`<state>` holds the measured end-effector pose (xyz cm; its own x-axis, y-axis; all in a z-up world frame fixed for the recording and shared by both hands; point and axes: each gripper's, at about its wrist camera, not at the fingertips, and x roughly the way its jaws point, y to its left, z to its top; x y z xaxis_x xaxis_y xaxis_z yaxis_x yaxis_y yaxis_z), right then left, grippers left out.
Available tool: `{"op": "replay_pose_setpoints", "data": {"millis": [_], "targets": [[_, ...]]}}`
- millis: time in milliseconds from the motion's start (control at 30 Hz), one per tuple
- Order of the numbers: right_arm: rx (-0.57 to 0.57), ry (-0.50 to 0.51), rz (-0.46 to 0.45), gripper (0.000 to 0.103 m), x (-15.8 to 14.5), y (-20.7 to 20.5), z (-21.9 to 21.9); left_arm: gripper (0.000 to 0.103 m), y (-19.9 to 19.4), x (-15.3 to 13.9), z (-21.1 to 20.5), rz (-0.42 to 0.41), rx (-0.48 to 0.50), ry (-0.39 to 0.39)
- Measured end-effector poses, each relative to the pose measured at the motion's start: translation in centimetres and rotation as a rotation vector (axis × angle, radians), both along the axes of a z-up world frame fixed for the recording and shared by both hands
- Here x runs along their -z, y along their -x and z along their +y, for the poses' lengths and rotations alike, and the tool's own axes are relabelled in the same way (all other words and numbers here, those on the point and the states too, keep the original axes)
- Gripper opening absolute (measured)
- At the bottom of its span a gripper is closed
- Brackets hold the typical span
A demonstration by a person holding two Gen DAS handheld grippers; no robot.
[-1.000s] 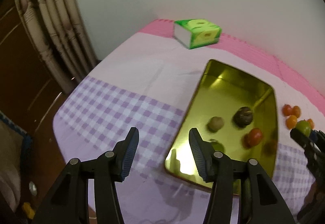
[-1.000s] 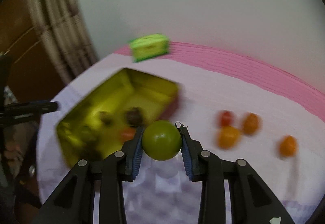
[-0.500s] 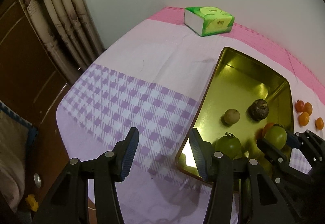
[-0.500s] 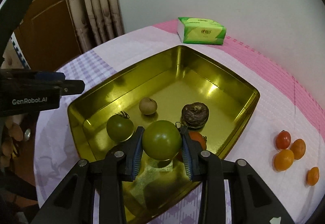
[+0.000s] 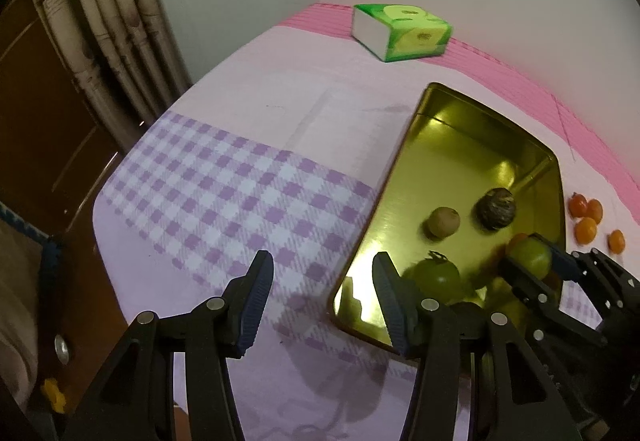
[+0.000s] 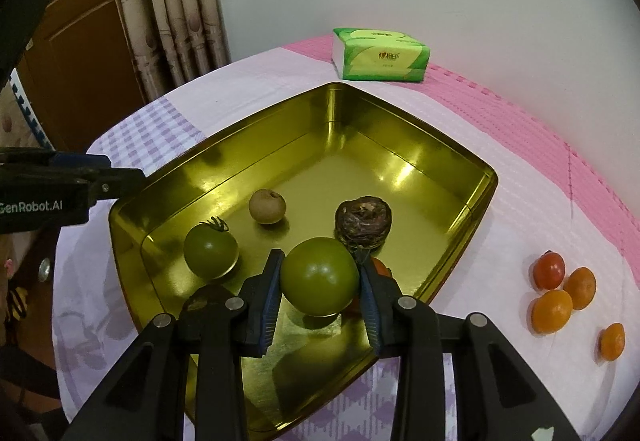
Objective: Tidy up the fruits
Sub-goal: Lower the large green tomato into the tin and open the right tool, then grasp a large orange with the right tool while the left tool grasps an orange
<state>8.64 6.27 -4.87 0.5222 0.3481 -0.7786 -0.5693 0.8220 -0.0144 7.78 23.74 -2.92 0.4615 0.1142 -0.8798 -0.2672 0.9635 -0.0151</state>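
item: green tomato [image 6: 319,281], clamped between the right tongs [image 6: 320,283]. a second ago it hung over the bare cloth; it has since been carried over the gold tin [image 6: 420,145] and now sits low above the tin's near floor, apparently ready for release. already in the tin: second green tomato [image 6: 210,255], small tan fruit [image 6: 267,206], dark rough fruit [image 6: 362,223]. outstanding on the desk [image 6: 500,209], right of the tin: four small red and orange tomatoes [image 6: 560,291]. left tongs [image 5: 322,293]: apart, holding nothing, just beside the tin's near corner.
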Motion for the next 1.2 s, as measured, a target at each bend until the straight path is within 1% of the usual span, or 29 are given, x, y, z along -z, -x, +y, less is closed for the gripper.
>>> {"op": "replay_pose_setpoints", "data": {"millis": [233,400,467,533,567,667,767,900,1067,1133,1200], "targets": [[-0.009,-0.021,0.009,0.035,0.0,0.6,0.1,0.053,0.0,-0.1,0.4,0.011,-0.028,0.002],[-0.002,-0.029,0.008,0.035,-0.2,0.6,-0.1,0.054,0.1,-0.1,0.3,0.012,-0.02,-0.006],[0.008,-0.054,0.0,0.035,-0.7,0.7,-0.6,0.057,0.1,-0.1,0.2,0.013,-0.018,-0.012],[0.036,-0.1,-0.02,0.038,-1.6,1.0,-1.8,0.058,0.1,-0.1,0.2,0.017,-0.02,-0.017],[0.05,-0.114,-0.028,0.041,-1.9,1.1,-2.4,0.059,0.0,0.0,0.3,0.018,-0.021,-0.019],[0.119,-0.128,-0.056,0.042,-2.5,1.2,-5.1,0.059,0.0,0.1,0.2,0.022,-0.022,-0.022],[0.22,-0.124,-0.053,0.042,-2.4,0.6,-9.0,0.059,0.0,0.1,0.2,0.022,-0.024,-0.022],[0.4,-0.113,-0.019,0.042,-1.0,-0.4,-15.5,0.059,-0.1,0.1,0.2,0.022,-0.025,-0.019],[0.556,-0.091,0.001,0.042,0.4,-0.7,-21.7,0.06,0.0,0.0,-0.3,0.007,-0.004,-0.033],[0.596,-0.084,0.013,0.044,1.1,-0.8,-23.4,0.06,0.1,-0.1,-0.7,0.0,0.01,-0.039],[0.629,-0.075,0.016,0.05,1.6,-0.9,-24.7,0.06,0.1,-0.3,-1.1,-0.015,0.027,-0.044]]}}
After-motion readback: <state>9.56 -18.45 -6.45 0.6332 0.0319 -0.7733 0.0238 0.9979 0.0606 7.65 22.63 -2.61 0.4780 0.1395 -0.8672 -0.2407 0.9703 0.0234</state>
